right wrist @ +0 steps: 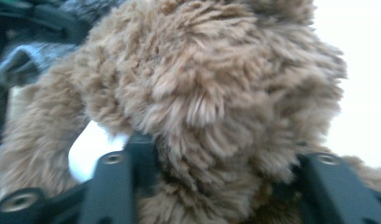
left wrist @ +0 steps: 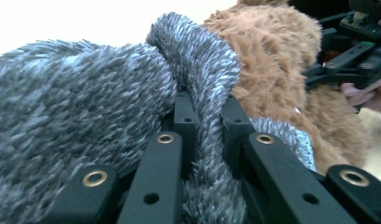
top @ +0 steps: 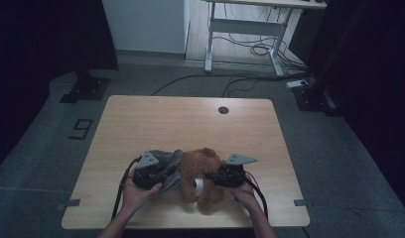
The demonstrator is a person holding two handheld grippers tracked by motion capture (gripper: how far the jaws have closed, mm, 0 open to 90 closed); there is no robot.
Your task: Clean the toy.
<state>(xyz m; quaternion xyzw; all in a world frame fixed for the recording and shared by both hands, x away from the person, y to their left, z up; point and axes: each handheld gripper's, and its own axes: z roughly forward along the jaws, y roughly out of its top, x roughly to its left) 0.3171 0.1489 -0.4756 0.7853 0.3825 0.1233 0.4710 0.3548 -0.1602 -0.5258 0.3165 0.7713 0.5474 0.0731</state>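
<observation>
A brown plush teddy bear lies near the front edge of the wooden table. A grey fuzzy garment sits against its left side. My left gripper is shut on a fold of that grey fabric; in the left gripper view the fold runs up between the jaws of the left gripper, with the bear just behind. My right gripper comes in from the right. In the right gripper view the jaws of the right gripper press into the bear's fur on both sides. A white tag shows beside the left jaw.
A round cable hole sits near the table's far edge. Beyond the table on the floor stand a white desk frame with loose cables and two black stand bases. The person's hands rest at the front edge.
</observation>
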